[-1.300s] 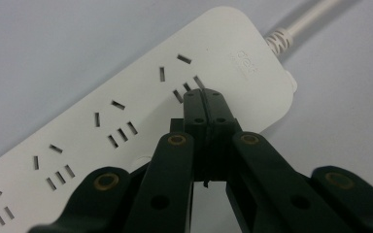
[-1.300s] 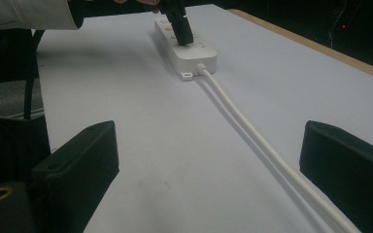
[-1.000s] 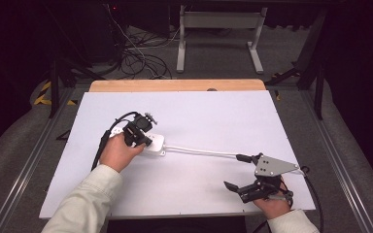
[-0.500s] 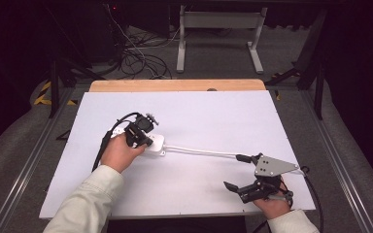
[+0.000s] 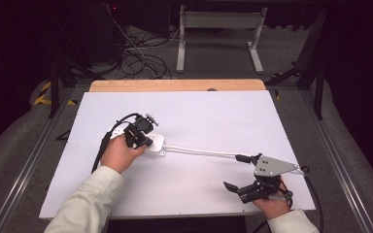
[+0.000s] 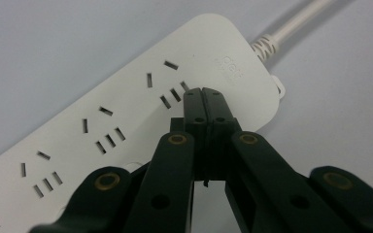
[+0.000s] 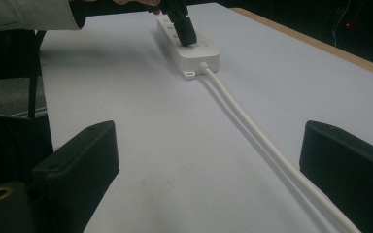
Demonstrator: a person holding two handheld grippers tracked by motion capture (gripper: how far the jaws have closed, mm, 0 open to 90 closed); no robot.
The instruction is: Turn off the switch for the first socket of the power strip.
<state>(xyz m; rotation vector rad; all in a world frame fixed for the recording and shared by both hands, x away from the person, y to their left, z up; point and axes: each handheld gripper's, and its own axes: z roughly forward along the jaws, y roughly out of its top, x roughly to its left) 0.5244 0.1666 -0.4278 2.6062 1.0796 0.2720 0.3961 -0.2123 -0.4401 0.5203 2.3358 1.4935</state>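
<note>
While the left gripper has its jaws pressed together with nothing between them, their tips rest on the top face of the white power strip, right at the socket slots nearest the cord end. That strip lies left of centre on the white table sheet, and in the high view the person's left hand covers most of it, so its near end cannot be made out there. From the strip's right end a white cord runs rightward and toward the near edge. The right gripper sits at the near right of the table in the right hand, its jaws spread wide. In the right gripper view the cord passes between those jaws; it appears untouched by either, though the near part runs out of frame.
</note>
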